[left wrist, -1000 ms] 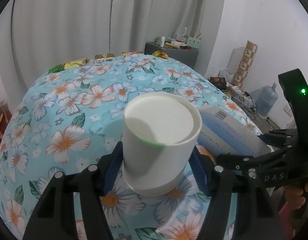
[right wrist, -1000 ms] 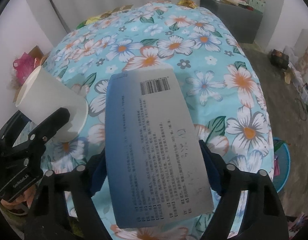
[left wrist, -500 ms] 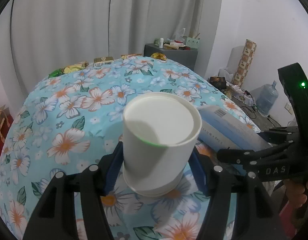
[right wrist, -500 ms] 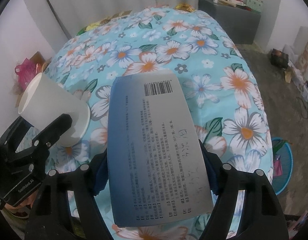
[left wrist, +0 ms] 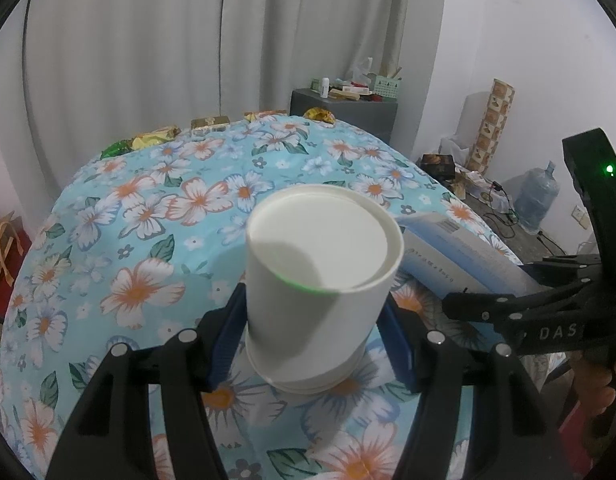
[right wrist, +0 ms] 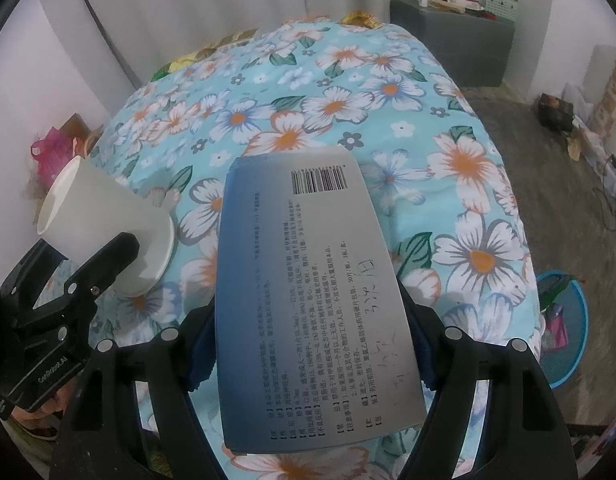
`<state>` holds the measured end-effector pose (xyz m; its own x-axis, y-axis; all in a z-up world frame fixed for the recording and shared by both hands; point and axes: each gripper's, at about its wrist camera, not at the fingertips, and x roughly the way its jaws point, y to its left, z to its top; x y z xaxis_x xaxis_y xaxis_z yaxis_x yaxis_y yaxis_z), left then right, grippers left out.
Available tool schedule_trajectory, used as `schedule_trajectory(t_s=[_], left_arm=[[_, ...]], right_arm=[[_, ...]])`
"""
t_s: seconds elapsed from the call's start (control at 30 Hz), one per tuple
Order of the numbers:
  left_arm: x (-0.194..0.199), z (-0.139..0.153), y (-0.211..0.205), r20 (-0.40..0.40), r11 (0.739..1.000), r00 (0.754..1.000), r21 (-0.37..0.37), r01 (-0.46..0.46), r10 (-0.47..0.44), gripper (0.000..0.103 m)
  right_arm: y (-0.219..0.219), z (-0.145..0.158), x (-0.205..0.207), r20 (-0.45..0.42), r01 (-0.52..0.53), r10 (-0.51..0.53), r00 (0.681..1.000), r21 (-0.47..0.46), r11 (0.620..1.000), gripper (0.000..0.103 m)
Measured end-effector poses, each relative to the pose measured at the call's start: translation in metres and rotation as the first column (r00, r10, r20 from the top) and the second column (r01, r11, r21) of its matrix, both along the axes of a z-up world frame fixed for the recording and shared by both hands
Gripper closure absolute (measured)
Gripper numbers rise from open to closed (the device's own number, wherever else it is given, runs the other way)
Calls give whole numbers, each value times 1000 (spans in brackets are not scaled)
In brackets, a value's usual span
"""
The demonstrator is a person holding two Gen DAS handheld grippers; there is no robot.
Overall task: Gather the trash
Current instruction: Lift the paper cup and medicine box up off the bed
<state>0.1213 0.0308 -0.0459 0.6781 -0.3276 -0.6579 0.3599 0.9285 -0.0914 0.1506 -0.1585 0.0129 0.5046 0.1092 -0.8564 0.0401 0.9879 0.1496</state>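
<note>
Both pickups done, carry step in hand.

Left gripper (left wrist: 308, 344) clamped on white paper cup (left wrist: 322, 276): blue pads pressed on both sides of its lower wall, cup upside down, flat base facing the camera, rolled rim just past the fingertips. Whether that rim touched the floral tablecloth (left wrist: 139, 216) or hung clear: could not tell.

Right gripper (right wrist: 312, 348) clamped on flat medicine box (right wrist: 308, 300): pads on its two long edges, printed back with barcode up, box jutting forward well beyond the fingertips and tilted down over the cloth.

Cup sat left of the box, close, apparently not touching; from the left wrist view the box end showed just right of the cup.

Further out, along the far table edge: gold and green foil wrappers (left wrist: 153, 140), not yet collected.

Right of the right gripper, below table level on the floor: blue basket (right wrist: 564, 320) with scraps inside, judged the likely drop point.

Next move, as a judgement: swing both loads right and down over that basket, get each clear of the table edge, release box first since nearer, then cup. Foil wrappers after that.
</note>
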Motion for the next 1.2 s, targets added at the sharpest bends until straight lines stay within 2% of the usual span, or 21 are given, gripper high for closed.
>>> schedule_trajectory(t_s=[0.93, 1.2], left_arm=[[-16, 22, -14, 59, 999, 998, 49, 2, -5, 42], [-22, 43, -32, 68, 996, 994, 28, 86, -88, 42]], right_arm=[[-9, 10, -16, 48, 5, -8, 999, 59, 998, 33], [-30, 26, -34, 108, 52, -69, 992, 148, 988, 33]])
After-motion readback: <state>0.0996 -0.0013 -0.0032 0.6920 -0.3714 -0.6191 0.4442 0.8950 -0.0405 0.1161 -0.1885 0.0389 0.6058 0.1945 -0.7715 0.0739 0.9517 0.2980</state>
